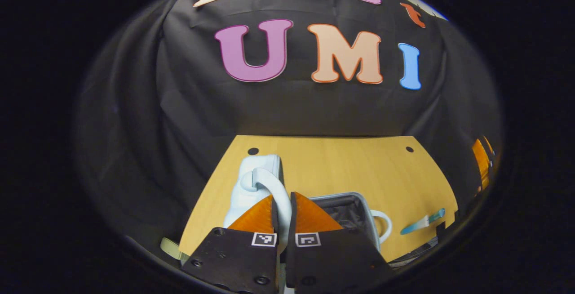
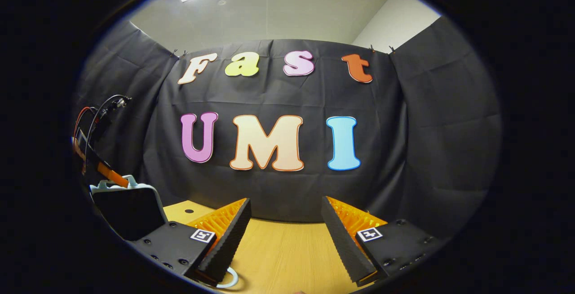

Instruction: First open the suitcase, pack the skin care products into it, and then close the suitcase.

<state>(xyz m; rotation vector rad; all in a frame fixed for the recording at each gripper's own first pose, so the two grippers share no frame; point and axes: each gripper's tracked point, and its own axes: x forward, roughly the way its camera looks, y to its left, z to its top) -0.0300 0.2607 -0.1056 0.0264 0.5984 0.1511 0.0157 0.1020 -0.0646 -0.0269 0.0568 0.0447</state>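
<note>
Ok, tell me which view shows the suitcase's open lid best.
The left gripper view: the white suitcase lid stands raised, its handle pinched by the left gripper above the dark interior. The right gripper view catches the lid at its left edge.

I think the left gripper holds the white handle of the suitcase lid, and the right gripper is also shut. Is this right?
Not quite. The left gripper does hold the white handle of the suitcase lid, but the right gripper is open: the right gripper view shows its fingers wide apart.

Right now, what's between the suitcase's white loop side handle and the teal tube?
Bare wooden tabletop, seen in the left gripper view: nothing lies between the white loop handle and the teal plastic tube.
</note>
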